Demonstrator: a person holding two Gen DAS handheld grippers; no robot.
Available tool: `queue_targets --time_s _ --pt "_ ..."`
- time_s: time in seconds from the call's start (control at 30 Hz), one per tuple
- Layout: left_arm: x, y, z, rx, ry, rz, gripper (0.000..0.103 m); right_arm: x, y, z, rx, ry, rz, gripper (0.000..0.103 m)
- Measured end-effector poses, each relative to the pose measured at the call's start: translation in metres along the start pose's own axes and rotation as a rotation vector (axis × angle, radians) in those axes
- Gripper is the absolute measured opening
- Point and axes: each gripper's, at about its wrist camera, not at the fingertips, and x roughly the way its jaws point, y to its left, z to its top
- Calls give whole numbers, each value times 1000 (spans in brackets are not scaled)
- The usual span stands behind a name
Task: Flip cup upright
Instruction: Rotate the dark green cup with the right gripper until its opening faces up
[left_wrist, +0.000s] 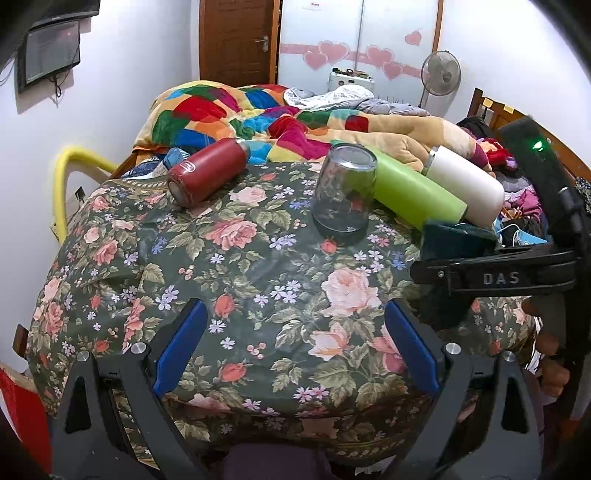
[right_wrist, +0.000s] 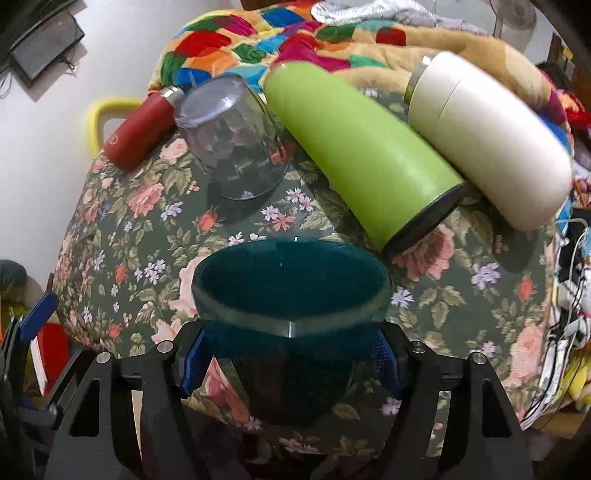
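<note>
Right gripper (right_wrist: 291, 354) clamps teal cup (right_wrist: 291, 291) at lower wall, mouth up, just before green bottle (right_wrist: 362, 155). Looks light, rigid, slick; grip mid-wall. Left gripper (left_wrist: 295, 354) wide open, empty.

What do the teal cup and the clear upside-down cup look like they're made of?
The teal cup, gripped by the right hand-held gripper, looks like tinted translucent plastic or glass: the floral cloth shows through its lower wall. The upside-down cup looks like clear glass or hard plastic, with glossy reflections; the pictures can't settle which.
</note>
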Motion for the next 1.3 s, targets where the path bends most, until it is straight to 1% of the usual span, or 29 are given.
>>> queue_targets --time_s 0.27,0.4,1.03,1.3 --pt "-4 -5 7 11 -14 0 97 -21 13 19 -40 -85 14 70" --pt "-4 -4 9 10 -14 1 97 -22 18 23 -64 -98 -1 70" --pt "9 2 2 -6 32 4 97 8 17 10 -84 -9 -12 70" --pt "3 5 0 -12 34 19 97 4 21 3 -108 2 9 73"
